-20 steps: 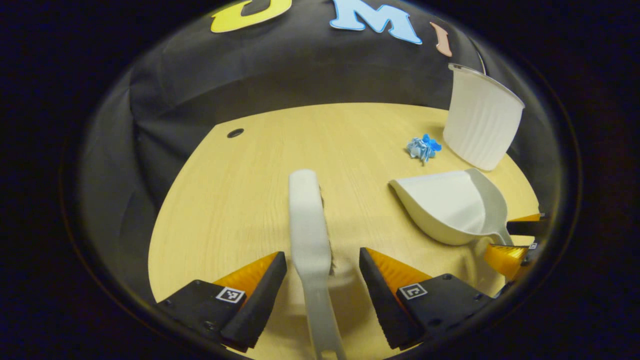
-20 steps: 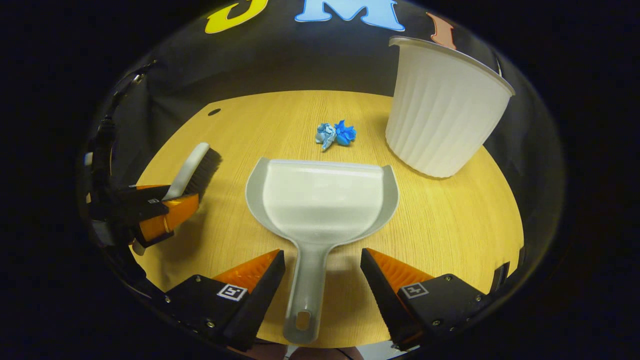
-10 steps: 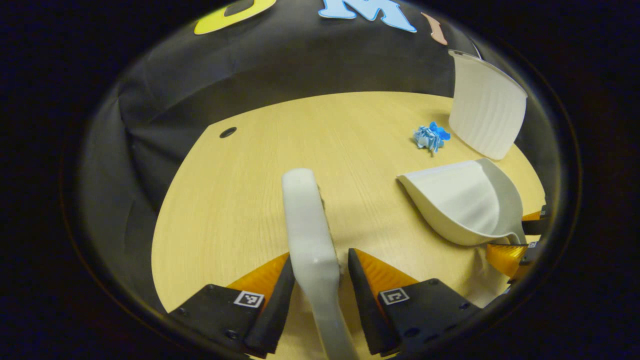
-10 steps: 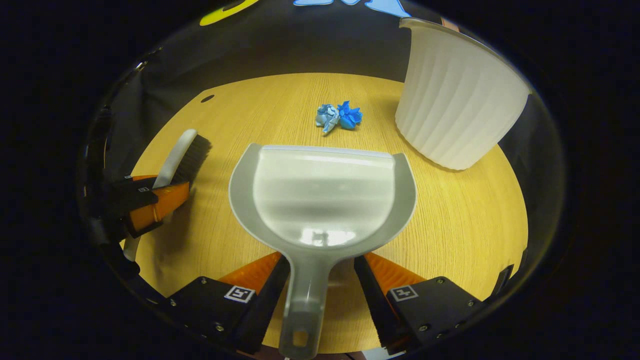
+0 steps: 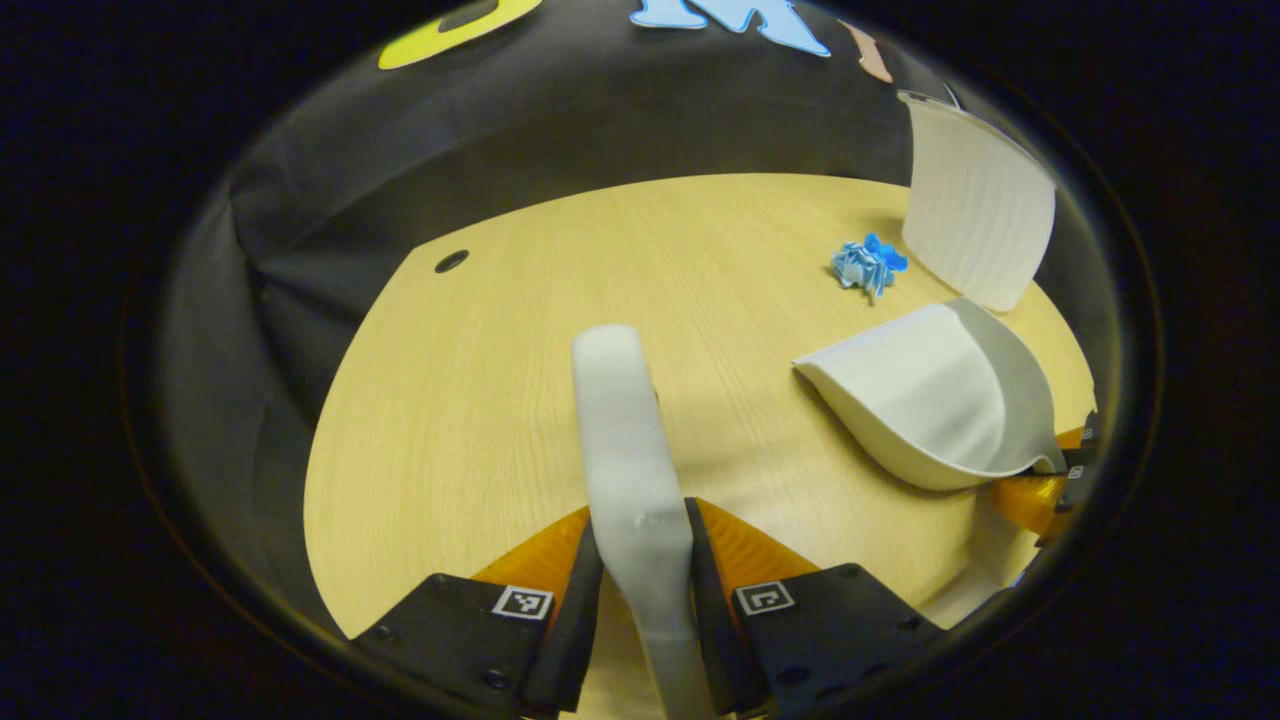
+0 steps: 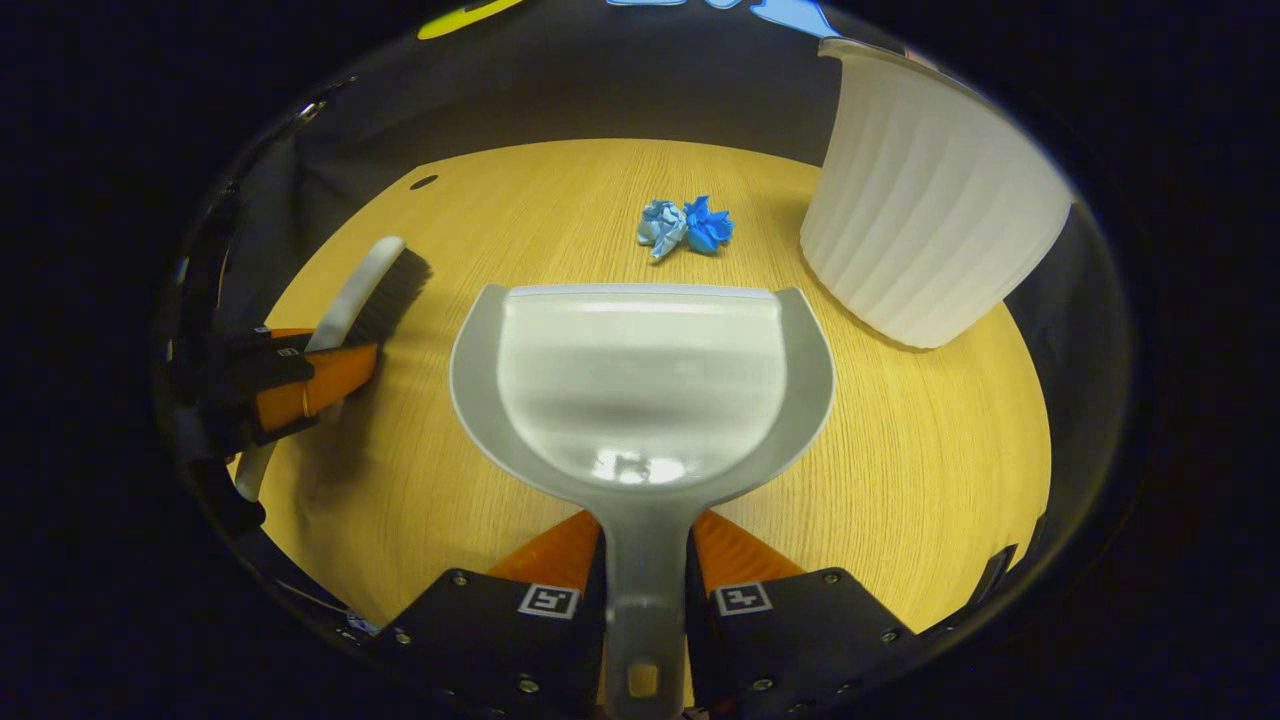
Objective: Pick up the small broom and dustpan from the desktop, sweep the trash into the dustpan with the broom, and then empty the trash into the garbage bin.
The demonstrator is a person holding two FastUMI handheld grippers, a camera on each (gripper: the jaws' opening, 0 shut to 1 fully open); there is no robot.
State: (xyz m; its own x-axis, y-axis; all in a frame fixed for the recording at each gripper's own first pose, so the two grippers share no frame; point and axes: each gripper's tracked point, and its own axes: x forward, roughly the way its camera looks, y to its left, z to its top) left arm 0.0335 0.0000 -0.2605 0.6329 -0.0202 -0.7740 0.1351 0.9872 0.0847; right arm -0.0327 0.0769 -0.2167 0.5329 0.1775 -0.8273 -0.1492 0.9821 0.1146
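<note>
The left tongs [image 5: 640,560] clamp the light, stiff broom [image 5: 625,440] by its handle, the right tongs [image 6: 645,580] clamp the dustpan [image 6: 640,380] handle, the soft paper trash [image 6: 685,225] lying near the tabletop [image 6: 920,450]'s far edge beside the bin [image 6: 925,200].

A second ago both of my tools stood wide open around the handles; now my left tool [image 5: 643,590] has closed on the broom [image 5: 628,460], both fingers pressing its handle, and my right tool [image 6: 645,600] has clamped the dustpan [image 6: 640,385] handle. The dustpan looms larger and seems tipped up off the surface [image 6: 900,440], though I can't be sure it has lifted.
</note>
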